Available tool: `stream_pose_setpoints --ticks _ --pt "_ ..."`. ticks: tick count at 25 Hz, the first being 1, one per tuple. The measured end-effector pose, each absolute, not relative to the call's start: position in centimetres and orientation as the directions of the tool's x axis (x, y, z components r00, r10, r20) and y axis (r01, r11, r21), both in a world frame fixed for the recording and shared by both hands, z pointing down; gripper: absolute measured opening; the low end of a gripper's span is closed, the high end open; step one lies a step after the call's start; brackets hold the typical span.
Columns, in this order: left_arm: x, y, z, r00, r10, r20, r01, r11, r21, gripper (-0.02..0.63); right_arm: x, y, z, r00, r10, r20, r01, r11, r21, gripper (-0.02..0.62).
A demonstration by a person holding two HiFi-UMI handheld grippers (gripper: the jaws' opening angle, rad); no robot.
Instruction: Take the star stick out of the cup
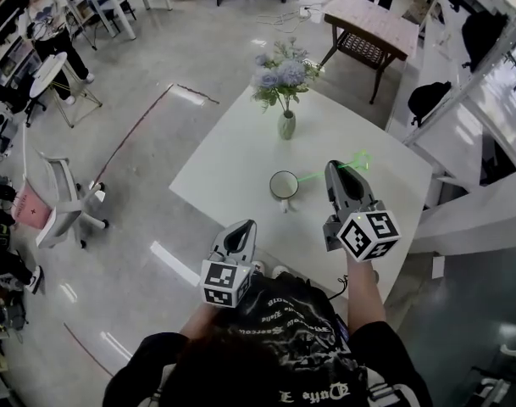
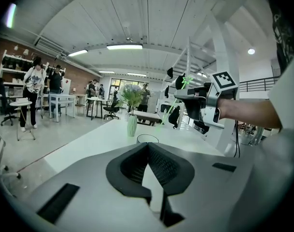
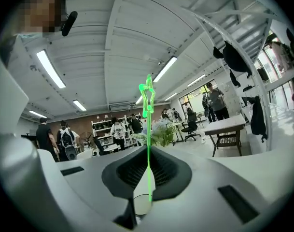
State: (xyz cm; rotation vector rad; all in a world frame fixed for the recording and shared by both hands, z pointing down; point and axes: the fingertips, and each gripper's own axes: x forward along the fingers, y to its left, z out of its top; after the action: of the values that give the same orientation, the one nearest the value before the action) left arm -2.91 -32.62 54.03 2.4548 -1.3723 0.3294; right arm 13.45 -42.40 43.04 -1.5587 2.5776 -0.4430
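A white cup [image 1: 284, 185] stands on the white table [image 1: 232, 155], and also shows in the left gripper view as cup [image 2: 147, 138]. My right gripper [image 1: 335, 170] is shut on a thin green star stick [image 1: 313, 175], raised above the table to the right of the cup. The star [image 3: 147, 95] stands up past the jaws of the right gripper [image 3: 148, 151]. The stick's lower end hangs over the cup [image 3: 142, 204], outside it. My left gripper [image 1: 243, 231] sits low near the table's front edge, shut and empty, its tips [image 2: 147, 146] facing the cup.
A green vase of pale flowers [image 1: 286, 124] stands on the table behind the cup. A white swivel chair [image 1: 61, 202] is on the floor to the left. A wooden side table [image 1: 369, 24] stands beyond the table. A white stair frame [image 1: 469, 83] runs along the right.
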Motion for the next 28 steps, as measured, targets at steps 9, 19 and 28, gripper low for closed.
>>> stream_pose_setpoints --ticks 9,19,28 --pt "0.3 -32.1 53.8 0.584 -0.743 0.326 -0.81 -0.555 0.189 0.02 16.6 -38.5 42.5 -0.389 -0.917 0.086 -0.917 0.376 -0.135 0.018" --pt "3.8 -31.6 52.9 0.652 -0.698 0.297 -0.758 -0.617 0.214 0.02 20.7 -33.9 44.0 -0.278 -0.952 0.126 -0.956 0.261 -0.136 0.018" --pt "5.6 -31.5 52.7 0.675 -0.678 0.29 -0.737 -0.638 0.223 0.02 22.8 -30.5 47.0 -0.22 -0.957 0.19 -0.97 0.194 -0.149 0.018"
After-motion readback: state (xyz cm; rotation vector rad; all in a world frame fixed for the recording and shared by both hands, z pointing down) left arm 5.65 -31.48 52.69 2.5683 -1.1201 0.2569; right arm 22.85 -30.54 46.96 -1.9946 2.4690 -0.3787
